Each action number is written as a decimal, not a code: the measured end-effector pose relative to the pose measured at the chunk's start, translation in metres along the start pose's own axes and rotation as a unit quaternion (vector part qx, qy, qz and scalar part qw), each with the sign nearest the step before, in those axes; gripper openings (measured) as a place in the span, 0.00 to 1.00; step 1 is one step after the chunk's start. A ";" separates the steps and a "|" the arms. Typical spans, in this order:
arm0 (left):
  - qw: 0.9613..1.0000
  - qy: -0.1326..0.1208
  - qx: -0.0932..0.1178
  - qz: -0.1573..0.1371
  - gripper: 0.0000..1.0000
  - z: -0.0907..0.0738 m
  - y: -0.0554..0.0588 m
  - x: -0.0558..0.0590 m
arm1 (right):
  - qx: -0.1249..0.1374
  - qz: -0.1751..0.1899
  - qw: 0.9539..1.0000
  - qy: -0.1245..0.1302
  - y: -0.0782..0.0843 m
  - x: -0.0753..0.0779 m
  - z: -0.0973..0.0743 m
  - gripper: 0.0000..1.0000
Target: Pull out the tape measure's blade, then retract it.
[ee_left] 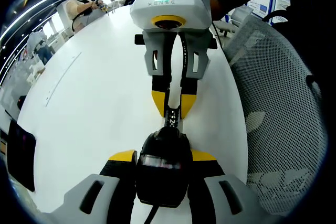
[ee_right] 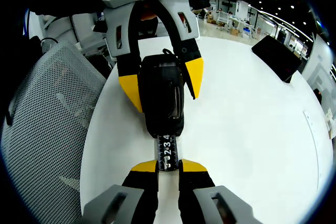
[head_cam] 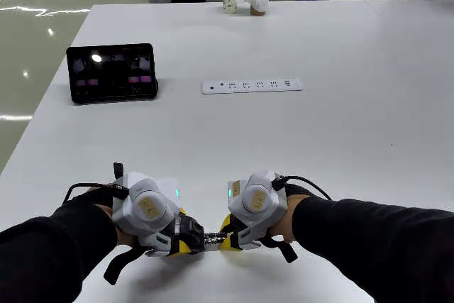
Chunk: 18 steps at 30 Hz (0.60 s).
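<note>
Presently, left tool (ee_left: 163, 157) clamped on the black plastic tape measure case (ee_left: 164, 179); right tool (ee_right: 168, 166), just right of it, clamped on its short dark numbered blade (ee_right: 167, 151).

The tape measure (head_cam: 186, 235) sits at 6 o'clock near the table's (head_cam: 284, 147) front edge, a chunky black case clamped in the left gripper's (ee_left: 164, 157) yellow-tipped jaws. A short stretch of dark blade (ee_right: 167, 151), marked 2, 3, 4 in white, runs toward 3 o'clock, its end pinched by the right gripper (ee_right: 168, 166).
</note>
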<state>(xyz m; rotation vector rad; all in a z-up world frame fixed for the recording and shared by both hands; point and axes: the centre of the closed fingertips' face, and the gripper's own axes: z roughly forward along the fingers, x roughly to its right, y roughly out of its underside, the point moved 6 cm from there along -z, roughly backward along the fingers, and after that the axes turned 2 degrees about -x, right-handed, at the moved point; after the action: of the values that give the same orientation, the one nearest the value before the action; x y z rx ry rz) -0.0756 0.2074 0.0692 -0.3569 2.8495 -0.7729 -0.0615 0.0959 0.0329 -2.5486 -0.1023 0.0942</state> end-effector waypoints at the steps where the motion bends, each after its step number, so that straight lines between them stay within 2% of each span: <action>1: 1.000 0.000 0.000 0.000 0.32 0.000 0.000 0.000 | 0.000 0.000 1.000 0.000 0.000 0.000 0.000 0.11; 18: 1.000 0.000 -0.001 0.000 0.32 -0.001 0.001 0.000 | -0.005 0.003 1.000 0.001 0.006 0.000 -0.006 0.11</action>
<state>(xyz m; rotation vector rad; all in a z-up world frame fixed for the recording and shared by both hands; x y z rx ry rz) -0.0762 0.2081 0.0694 -0.3581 2.8501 -0.7715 -0.0611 0.0877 0.0342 -2.5589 -0.0941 0.0944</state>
